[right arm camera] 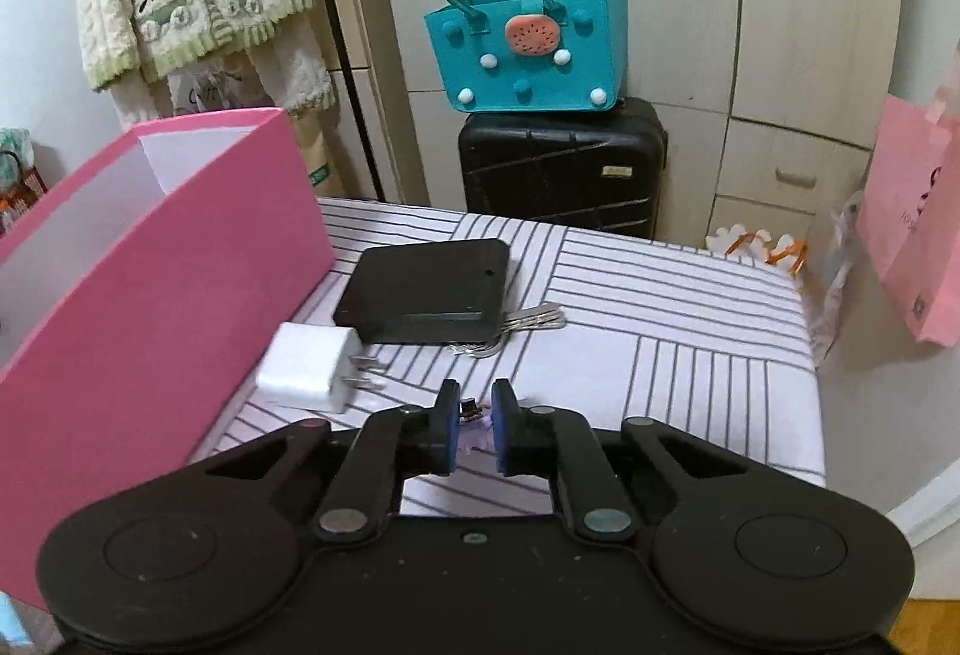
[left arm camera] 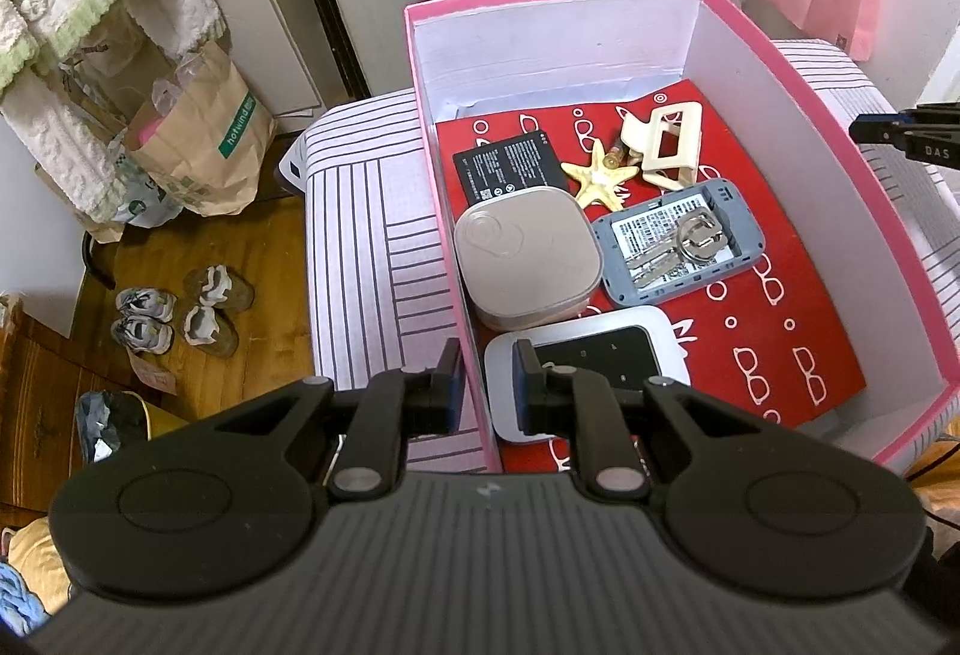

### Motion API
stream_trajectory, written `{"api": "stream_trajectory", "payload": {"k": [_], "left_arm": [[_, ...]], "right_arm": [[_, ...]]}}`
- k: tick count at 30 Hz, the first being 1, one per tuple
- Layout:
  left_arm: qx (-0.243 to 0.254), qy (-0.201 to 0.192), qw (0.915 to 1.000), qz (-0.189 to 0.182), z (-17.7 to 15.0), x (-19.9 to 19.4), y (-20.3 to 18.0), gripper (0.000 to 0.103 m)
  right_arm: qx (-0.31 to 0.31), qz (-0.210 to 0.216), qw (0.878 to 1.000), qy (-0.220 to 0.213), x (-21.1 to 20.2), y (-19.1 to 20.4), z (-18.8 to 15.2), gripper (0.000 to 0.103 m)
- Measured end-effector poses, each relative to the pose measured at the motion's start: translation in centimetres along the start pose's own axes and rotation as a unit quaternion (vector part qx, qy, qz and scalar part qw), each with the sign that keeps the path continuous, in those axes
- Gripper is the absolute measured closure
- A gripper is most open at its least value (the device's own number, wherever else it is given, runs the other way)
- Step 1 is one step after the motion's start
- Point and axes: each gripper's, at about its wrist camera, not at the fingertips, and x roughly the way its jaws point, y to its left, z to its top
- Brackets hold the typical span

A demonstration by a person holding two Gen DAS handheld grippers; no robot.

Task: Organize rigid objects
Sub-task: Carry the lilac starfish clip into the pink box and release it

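A pink cardboard box point(left arm camera: 828, 115) with white inner walls is set on a striped bed point(right arm camera: 660, 307), its long axis running away from the left camera. Its left wall is clamped between the fingers of the left gripper point(left arm camera: 486, 385). On the red patterned floor of the box lie a black battery point(left arm camera: 507, 163), a yellow starfish point(left arm camera: 600, 178), a cream hair clip point(left arm camera: 663, 145), a rounded beige case point(left arm camera: 525, 259), a grey device back point(left arm camera: 678, 244) with keys point(left arm camera: 684, 247) on it, and a white-rimmed device with a black face point(left arm camera: 594, 355). The right half of the box floor is left bare.

The right gripper point(right arm camera: 477, 424) is seen clenched on a small item point(right arm camera: 471, 409), partly metal, too hidden to identify. Ahead of it on the bed, a white charger point(right arm camera: 306, 367) is laid with its prongs pointing right, just beside the box's outer wall. A flat black box point(right arm camera: 429, 289) lies beyond, with metal keys point(right arm camera: 528, 325) at its right edge. The right side of the bed is open.
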Motion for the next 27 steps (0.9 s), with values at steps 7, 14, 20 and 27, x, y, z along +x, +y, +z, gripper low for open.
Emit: {"api": "stream_trajectory", "payload": {"k": [7, 14, 20, 27], "left_arm": [[0.001, -0.003, 1.0000, -0.004, -0.4, -0.2, 0.0, 0.089], [0.002, -0.005, 1.0000, -0.005, -0.5, -0.3, 0.1, 0.089], [-0.002, 0.002, 0.9999, -0.015, -0.4, -0.2, 0.6, 0.090], [0.006, -0.001, 0.9998, -0.019, -0.5, -0.4, 0.6, 0.090]], "right_arm": [[0.010, 0.000, 1.000, 0.009, -0.4, 0.4, -0.1, 0.092], [0.002, 0.008, 1.000, 0.013, -1.9, 1.5, 0.8, 0.092], [-0.032, 0.021, 0.999, 0.006, -4.5, 4.0, 3.2, 0.092], [-0.082, 0.047, 0.995, -0.013, -7.2, 8.1, 6.6, 0.092]]}}
